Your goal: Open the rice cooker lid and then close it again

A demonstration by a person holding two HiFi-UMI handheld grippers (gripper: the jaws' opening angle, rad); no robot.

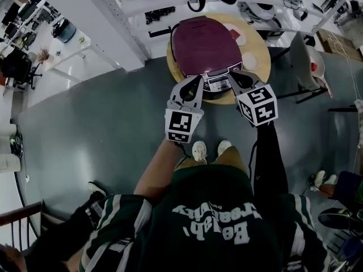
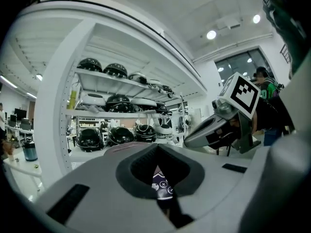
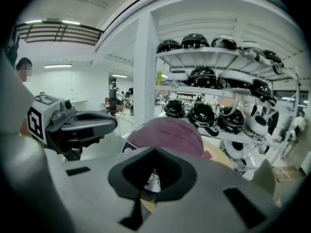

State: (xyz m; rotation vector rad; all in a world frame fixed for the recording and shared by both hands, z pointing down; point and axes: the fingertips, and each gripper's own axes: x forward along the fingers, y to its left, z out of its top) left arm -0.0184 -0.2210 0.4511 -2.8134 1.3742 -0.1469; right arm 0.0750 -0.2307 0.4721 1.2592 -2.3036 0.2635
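The rice cooker [image 1: 201, 45] has a maroon lid that lies closed; it stands on a round wooden table [image 1: 267, 54]. Its control panel [image 1: 218, 84] faces me at the front edge. My left gripper [image 1: 198, 79] hovers at the cooker's front left, jaws together with nothing held. My right gripper [image 1: 232, 76] hovers at the front right, likewise shut and empty. In the left gripper view the shut left gripper [image 2: 158, 149] looks over the panel [image 2: 161, 184]. The right gripper view has the shut right gripper [image 3: 154, 152] below the maroon lid [image 3: 167, 135].
White shelves with several dark helmets [image 3: 201, 113] stand behind the table. A white rack post [image 1: 116, 24] rises to the left, and a chair [image 1: 308, 64] is at the right. My shoes [image 1: 199, 150] stand on the grey floor just before the table.
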